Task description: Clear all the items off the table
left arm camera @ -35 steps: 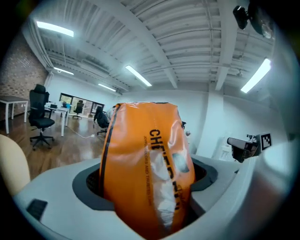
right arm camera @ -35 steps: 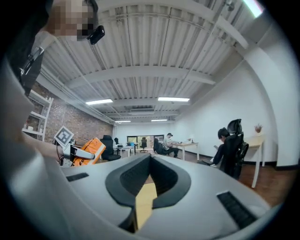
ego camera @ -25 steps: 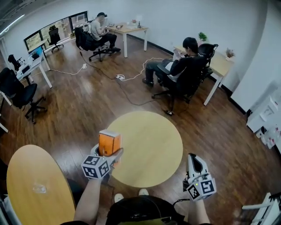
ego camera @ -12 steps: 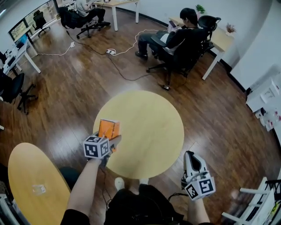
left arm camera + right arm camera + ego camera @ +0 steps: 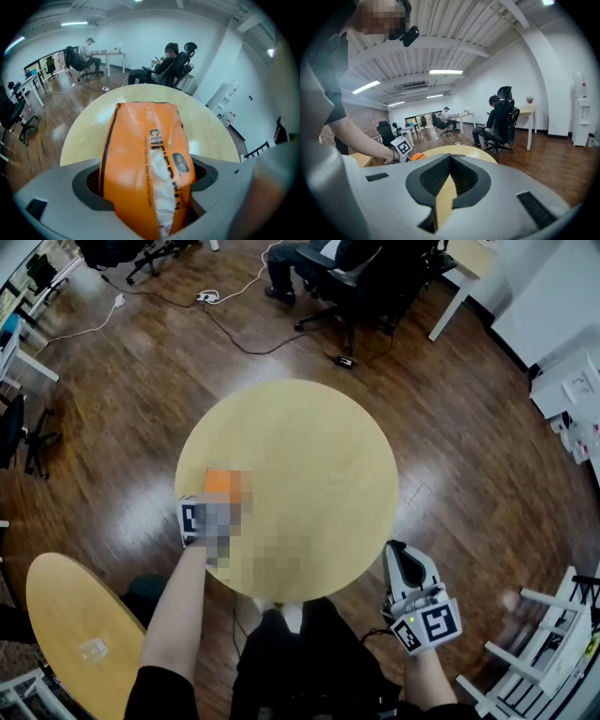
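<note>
An orange packet (image 5: 223,484) with dark print and a torn white strip (image 5: 145,164) stands between the jaws of my left gripper (image 5: 145,185), which is shut on it. In the head view, the left gripper (image 5: 202,517) holds the packet over the left part of the round light-wood table (image 5: 319,427); a mosaic patch partly covers it. My right gripper (image 5: 405,563) hangs off the table's front right edge with its jaws together and nothing in them. In the right gripper view, its jaws (image 5: 449,180) point across the table (image 5: 454,151) toward the orange packet (image 5: 418,156).
A second, oval wooden table (image 5: 75,634) stands at the lower left. A seated person on an office chair (image 5: 347,268) is beyond the round table, with cables (image 5: 234,296) on the wood floor. A white chair (image 5: 544,652) stands at the lower right.
The view has tilted further down onto the round table. My left gripper has carried the orange packet from the table's left edge to over its left part. The right gripper stays put.
</note>
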The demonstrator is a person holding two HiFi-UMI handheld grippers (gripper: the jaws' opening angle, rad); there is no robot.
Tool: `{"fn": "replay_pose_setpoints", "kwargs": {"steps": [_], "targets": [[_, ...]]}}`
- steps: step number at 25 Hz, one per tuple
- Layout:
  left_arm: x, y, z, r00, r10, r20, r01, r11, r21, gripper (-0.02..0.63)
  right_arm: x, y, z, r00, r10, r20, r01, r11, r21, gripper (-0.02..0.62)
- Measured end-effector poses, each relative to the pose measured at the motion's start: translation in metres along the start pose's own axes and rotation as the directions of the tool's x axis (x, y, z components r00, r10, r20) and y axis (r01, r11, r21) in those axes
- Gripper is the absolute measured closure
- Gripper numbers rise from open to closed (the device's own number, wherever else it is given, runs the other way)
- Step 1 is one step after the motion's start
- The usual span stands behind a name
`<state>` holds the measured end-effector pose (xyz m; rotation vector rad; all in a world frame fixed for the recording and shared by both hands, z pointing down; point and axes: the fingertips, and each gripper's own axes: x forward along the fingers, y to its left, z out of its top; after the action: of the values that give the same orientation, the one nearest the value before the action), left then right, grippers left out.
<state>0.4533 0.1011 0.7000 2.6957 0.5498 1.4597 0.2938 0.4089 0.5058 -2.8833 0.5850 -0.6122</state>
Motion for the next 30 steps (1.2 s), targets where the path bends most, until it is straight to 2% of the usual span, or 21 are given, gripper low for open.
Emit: {"fn": "replay_pose_setpoints", "kwargs": {"steps": [6, 8, 11, 14, 16, 17, 18, 20, 21, 23, 26, 28, 30], "targets": [[0.016, -0.007, 0.003, 0.999, 0.052, -0.01, -0.052, 0.998, 0.021, 0.145, 0.001, -0.007, -0.003, 0.999, -0.013, -0.035, 0.013, 1.0, -0.012, 0.592], [0.016, -0.005, 0.005, 0.997, 0.07, 0.015, -0.07, 0.997, 0.016, 0.105, 0.004, -0.005, 0.002, 1.0, -0.01, -0.029, 0.01, 1.0, -0.024, 0.592], [0.004, -0.007, 0.012, 0.997, 0.056, 0.062, -0.056, 0.998, -0.002, 0.1, 0.006, -0.001, 0.012, 1.0, 0.005, -0.01, -0.006, 0.999, -0.046, 0.592], [-0.027, -0.01, 0.028, 0.987, 0.017, 0.158, -0.009, 0.999, -0.051, 0.101, 0.007, 0.003, 0.023, 1.0, 0.02, 0.017, -0.019, 0.998, -0.053, 0.592], [-0.056, -0.01, 0.04, 0.965, -0.012, 0.262, 0.043, 0.993, -0.112, 0.103, 0.008, 0.007, 0.029, 0.999, 0.035, 0.038, -0.033, 0.998, -0.057, 0.592], [-0.073, -0.009, 0.048, 0.946, -0.022, 0.325, 0.071, 0.988, -0.14, 0.13, 0.009, 0.008, 0.033, 0.998, 0.045, 0.049, -0.042, 0.997, -0.063, 0.592], [-0.094, -0.008, 0.06, 0.919, -0.023, 0.394, 0.095, 0.982, -0.164, 0.184, 0.009, 0.009, 0.04, 0.996, 0.057, 0.063, -0.052, 0.996, -0.07, 0.592], [-0.141, -0.002, 0.082, 0.846, 0.004, 0.532, 0.12, 0.973, -0.198, 0.301, 0.011, 0.01, 0.057, 0.992, 0.084, 0.098, -0.076, 0.993, -0.086, 0.592], [-0.167, 0.002, 0.09, 0.804, 0.027, 0.594, 0.121, 0.971, -0.208, 0.359, 0.011, 0.012, 0.066, 0.988, 0.1, 0.12, -0.089, 0.992, -0.092, 0.592], [-0.221, 0.007, 0.098, 0.712, 0.07, 0.699, 0.108, 0.972, -0.208, 0.426, 0.013, 0.02, 0.08, 0.975, 0.142, 0.168, -0.125, 0.987, -0.104, 0.592], [-0.303, 0.003, 0.093, 0.571, 0.106, 0.814, 0.05, 0.985, -0.164, 0.479, 0.025, 0.043, 0.101, 0.946, 0.231, 0.226, -0.203, 0.969, -0.143, 0.592], [-0.352, -0.006, 0.08, 0.479, 0.134, 0.868, -0.019, 0.99, -0.142, 0.479, 0.036, 0.061, 0.113, 0.922, 0.29, 0.256, -0.255, 0.954, -0.161, 0.592], [-0.392, -0.01, 0.057, 0.393, 0.179, 0.902, -0.109, 0.983, -0.147, 0.527, 0.051, 0.081, 0.121, 0.898, 0.338, 0.282, -0.3, 0.938, -0.172, 0.592]]}}
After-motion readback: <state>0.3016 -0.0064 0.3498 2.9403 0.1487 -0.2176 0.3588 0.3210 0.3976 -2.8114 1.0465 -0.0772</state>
